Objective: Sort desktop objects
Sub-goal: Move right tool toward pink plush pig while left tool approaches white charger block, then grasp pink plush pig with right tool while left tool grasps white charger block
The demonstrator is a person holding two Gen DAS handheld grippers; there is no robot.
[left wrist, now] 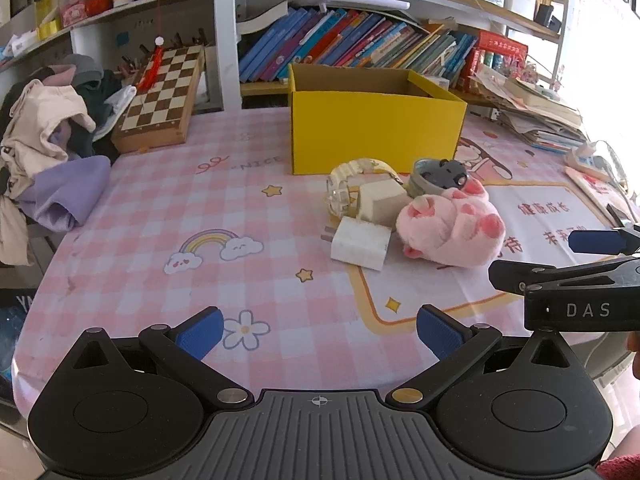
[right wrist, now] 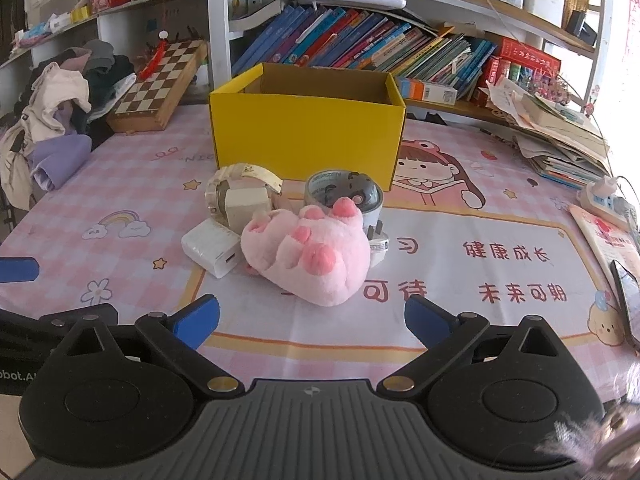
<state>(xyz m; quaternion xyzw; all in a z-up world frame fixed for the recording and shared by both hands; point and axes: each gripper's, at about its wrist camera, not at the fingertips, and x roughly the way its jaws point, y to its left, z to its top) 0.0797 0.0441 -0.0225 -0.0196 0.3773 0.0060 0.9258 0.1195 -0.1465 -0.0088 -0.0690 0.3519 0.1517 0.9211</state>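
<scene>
hovering wide-jawed and empty, the left gripper (left wrist: 320, 332) and right gripper (right wrist: 312, 322) face a cluster just before the open yellow cardboard box (right wrist: 308, 128): pink plush paw (right wrist: 316, 256), white charger cube (right wrist: 214, 248), cream wristwatch (right wrist: 240, 184), grey tape roll (right wrist: 344, 196); whether anything already lies in the box is hidden, so this fits either stage of sorting

One yellow box (right wrist: 306, 136), one pink plush paw (right wrist: 310, 254), one tape roll (right wrist: 344, 196), one watch (right wrist: 240, 188) — two white chargers (right wrist: 212, 246).

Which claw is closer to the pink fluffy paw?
Right. The right claw sits open straight in front of the pink paw. The left claw is open too, farther back and off to the paw's left.
</scene>
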